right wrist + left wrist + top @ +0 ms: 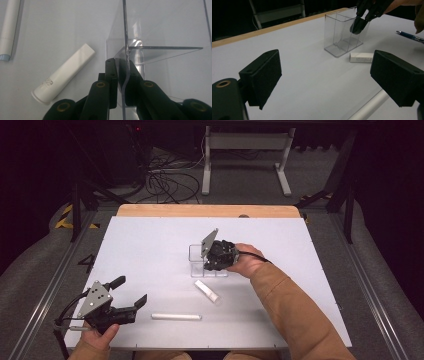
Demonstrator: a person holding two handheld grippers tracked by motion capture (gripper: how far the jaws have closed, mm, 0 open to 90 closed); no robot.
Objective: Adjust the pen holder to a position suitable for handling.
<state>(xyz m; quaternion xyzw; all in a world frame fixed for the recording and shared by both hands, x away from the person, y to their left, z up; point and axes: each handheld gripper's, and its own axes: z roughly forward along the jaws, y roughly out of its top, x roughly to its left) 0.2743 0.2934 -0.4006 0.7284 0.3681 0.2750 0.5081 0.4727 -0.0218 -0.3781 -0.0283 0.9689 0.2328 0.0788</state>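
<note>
Right gripper (121, 75) clamped on wall of clear acrylic organizer (196, 256); best kept pinched square, lifted gently. Left gripper (134, 293) jaws apart, idle near white marker (176, 316)

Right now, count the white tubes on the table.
2: a short tube beside the clear holder, a long tube near the front edge. The sleeve may hide more.

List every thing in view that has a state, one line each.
Clear holder: upright, empty, one wall pinched by the right gripper.
Right gripper: shut on the holder's wall.
Left gripper: open, holding nothing.
White tube: lying flat beside the holder, cap on.
White marker: lying flat near the left gripper.
Blue pen: lying flat on the table.
</note>
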